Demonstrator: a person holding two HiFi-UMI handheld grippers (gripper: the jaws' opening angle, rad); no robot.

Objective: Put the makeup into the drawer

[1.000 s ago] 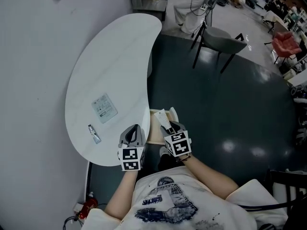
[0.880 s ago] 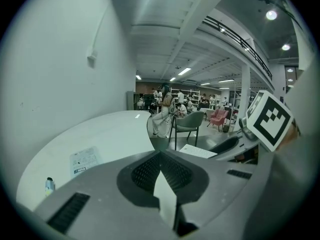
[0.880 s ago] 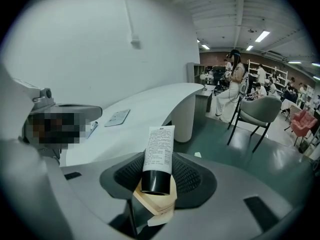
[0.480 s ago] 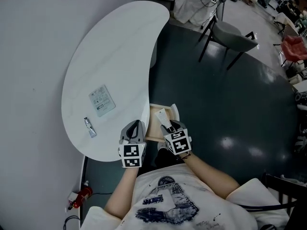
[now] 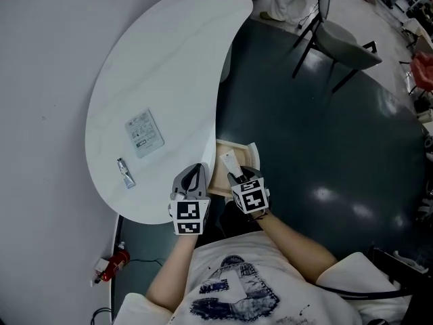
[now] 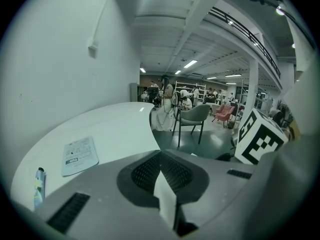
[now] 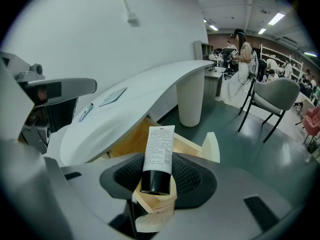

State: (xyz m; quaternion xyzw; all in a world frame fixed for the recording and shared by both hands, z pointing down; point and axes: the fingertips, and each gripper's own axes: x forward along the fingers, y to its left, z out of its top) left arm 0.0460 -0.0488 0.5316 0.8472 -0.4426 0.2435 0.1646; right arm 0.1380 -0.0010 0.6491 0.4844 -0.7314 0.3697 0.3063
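Makeup tube (image 7: pixel 159 156), black cap toward the camera, is gripped between the half-parted jaws of the right gripper (image 7: pixel 156 184) and is held over the one open wooden drawer (image 7: pixel 200 145) under the table (image 5: pixel 169 66) edge, while the jaws of the left gripper (image 6: pixel 161 184) are pressed together just beside it. Compared with a second ago, the same grip is kept, and both grippers have been brought a little lower. Counted outward: two grippers, one held tube, one drawer, and on the tabletop well apart from them one small tube (image 5: pixel 125 172) and one flat packet (image 5: pixel 144 133).
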